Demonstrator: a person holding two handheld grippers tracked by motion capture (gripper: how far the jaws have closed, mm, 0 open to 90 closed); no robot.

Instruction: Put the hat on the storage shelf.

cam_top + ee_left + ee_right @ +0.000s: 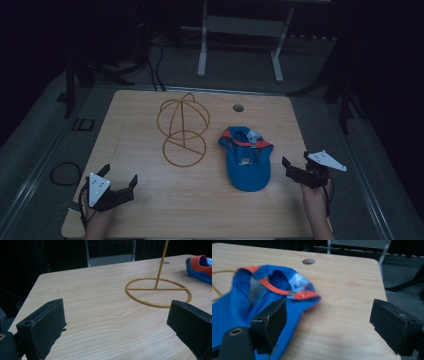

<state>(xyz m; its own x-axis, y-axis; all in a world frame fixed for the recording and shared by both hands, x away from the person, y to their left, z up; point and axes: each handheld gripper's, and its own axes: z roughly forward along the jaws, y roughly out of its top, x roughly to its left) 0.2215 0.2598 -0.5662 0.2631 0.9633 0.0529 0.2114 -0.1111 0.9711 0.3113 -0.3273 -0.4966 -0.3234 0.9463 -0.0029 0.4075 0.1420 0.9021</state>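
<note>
A blue cap with orange trim lies upside down on the wooden table, right of centre; it also appears in the right gripper view and at the edge of the left gripper view. A gold wire cap stand with a round base ring stands left of the cap. My left gripper is open near the front left corner, empty. My right gripper is open just right of the cap's brim, with nothing between its jaws.
A round cable hole sits in the table near its far edge. Beyond the table stands a white frame on a grey floor. A black cable loop lies on the floor at the left.
</note>
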